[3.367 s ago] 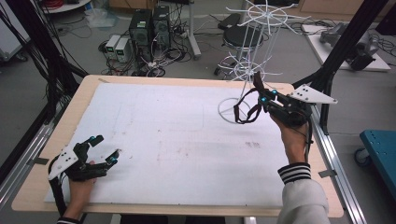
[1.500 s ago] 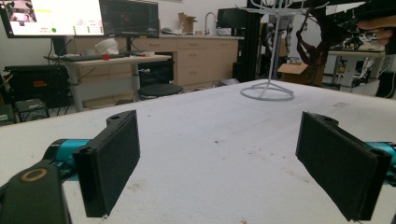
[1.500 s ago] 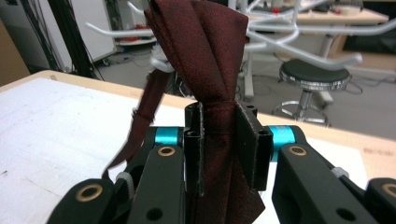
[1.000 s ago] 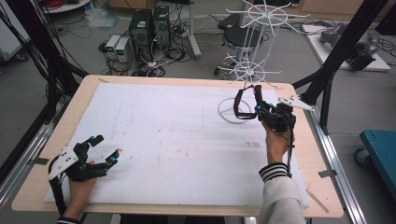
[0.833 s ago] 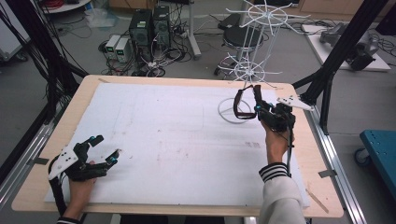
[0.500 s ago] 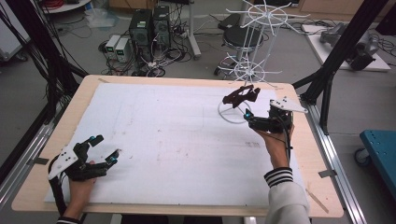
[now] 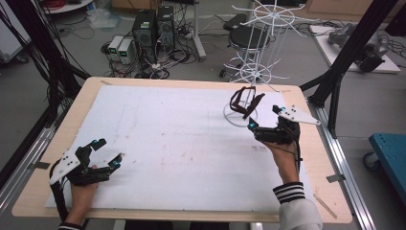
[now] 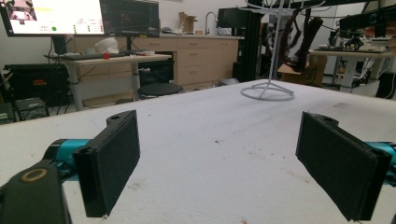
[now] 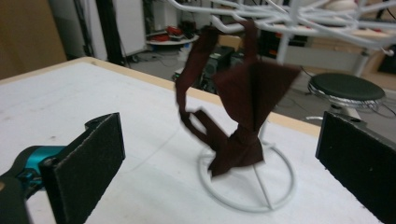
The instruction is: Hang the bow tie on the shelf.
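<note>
Nearest, at the bottom left of the high view: left gripper low on the counter, held in a hand partly cut off by the frame edge. Fingers spread wide apart, nothing between them, flat black pads with a rough, grainy face. Teal joints behind the pads. Underneath, a big white sheet over the pale wood top, a bit dirty with small dark specks and faint rubbed marks.

Farther right: right gripper held up just off the sheet by a hand in a white sleeve with black stripes at the cuff. Fingers also let go and wide open, gripping nothing. Hard to tell from above how far the tips sit from the cloth; from the right gripper view, a clear gap on both sides.

Just past those open fingers: dark red bow tie, soft cloth, pinched knot and pointed wings, blurry at the edges. Thin strap looped up over a white wire arm, so hanging free on the wire stand, above its round ring base near the far right corner of the counter. Top of the stand cut off in the right gripper view.

Far back, beyond the counter: black round stool, computer boxes and tangled cables on the grey floor.
</note>
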Available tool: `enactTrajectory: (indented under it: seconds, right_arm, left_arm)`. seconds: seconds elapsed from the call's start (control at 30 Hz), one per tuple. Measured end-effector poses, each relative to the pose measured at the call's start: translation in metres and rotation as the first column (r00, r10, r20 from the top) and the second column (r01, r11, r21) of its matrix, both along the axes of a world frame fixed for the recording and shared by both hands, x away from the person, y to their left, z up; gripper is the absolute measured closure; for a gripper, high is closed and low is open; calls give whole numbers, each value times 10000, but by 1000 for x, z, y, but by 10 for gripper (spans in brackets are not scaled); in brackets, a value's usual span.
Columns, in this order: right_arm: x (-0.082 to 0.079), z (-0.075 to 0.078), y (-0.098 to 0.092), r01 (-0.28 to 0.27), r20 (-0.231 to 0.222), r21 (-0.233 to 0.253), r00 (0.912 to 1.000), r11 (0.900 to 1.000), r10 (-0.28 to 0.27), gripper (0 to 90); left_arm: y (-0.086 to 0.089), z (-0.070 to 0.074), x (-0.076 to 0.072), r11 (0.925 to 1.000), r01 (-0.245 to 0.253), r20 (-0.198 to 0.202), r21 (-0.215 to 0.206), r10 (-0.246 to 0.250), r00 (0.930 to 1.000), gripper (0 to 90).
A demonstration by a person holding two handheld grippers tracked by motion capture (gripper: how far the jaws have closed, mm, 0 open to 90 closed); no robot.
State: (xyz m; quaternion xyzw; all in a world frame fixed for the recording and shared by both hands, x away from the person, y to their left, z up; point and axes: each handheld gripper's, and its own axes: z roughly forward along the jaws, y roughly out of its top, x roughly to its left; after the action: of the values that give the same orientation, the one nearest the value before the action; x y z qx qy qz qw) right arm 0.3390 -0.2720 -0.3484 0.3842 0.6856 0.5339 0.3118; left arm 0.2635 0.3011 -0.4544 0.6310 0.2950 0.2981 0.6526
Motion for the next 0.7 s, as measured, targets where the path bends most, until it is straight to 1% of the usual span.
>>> enactTrajectory:
  seconds: [0.1, 0.13, 0.17, 0.2, 0.23, 0.27, 0.3, 0.37, 0.43, 0.53, 0.6, 0.67, 0.7]
  right_arm:
    - [-8, 3, 4, -396, 271, 167, 9989, 9991, 392, 4]
    - [-12, 5, 5, -416, 369, 168, 9985, 9990, 410, 4]
    - [-17, 4, 6, -431, 786, 242, 9961, 9988, 410, 5]
    - [-22, 2, 6, -549, 1076, 425, 9929, 9976, 501, 5]
    - [-26, -1, 5, -684, 1101, 540, 9920, 9962, 622, 5]
    - [-29, -3, 5, -728, 984, 563, 9929, 9958, 670, 5]
    - [-32, -7, 4, -752, 979, 624, 9928, 9952, 689, 5]
    - [-38, -14, 1, -815, 1134, 878, 9910, 9928, 713, 5]
    - [-41, -22, -1, -845, 1059, 963, 9916, 9918, 742, 5]
    - [-45, -36, -2, -932, 960, 994, 9919, 9907, 837, 5]
    - [-48, -43, -2, -1056, 1043, 1002, 9900, 9893, 951, 5]
    - [-54, -52, -2, -1263, 1192, 1046, 9863, 9865, 1137, 5]
    - [-60, -59, -1, -1363, 1263, 966, 9842, 9859, 1237, 5]
  left_arm:
    - [0, 0, 0, 10000, 8, -18, 14, -8, 10000, 141]
    - [0, 0, 0, 10000, 2, -18, 7, -2, 10000, 141]
    - [0, 0, 0, 10000, -1, -17, 10, 1, 10000, 141]
    - [0, 0, 0, 10000, -2, 9, 18, 2, 10000, 141]
    - [0, 0, 0, 10000, -2, 37, 20, 2, 10000, 141]
    - [0, 0, 0, 10000, 2, 41, 34, -3, 10000, 141]
    - [0, 0, 0, 10000, -10, 24, 54, 10, 10000, 141]
    - [0, 0, 0, 10000, -7, -3, 15, 7, 10000, 141]
    - [0, 0, 0, 10000, 6, 35, 83, -6, 10000, 141]
    - [0, 0, 0, 10000, -20, 29, 60, 20, 10000, 141]
    - [0, 0, 0, 10000, -11, 42, 78, 10, 10000, 141]
    - [0, 0, 0, 10000, -17, 24, 56, 17, 10000, 141]
    - [0, 0, 0, 10000, -21, 33, 61, 21, 10000, 141]
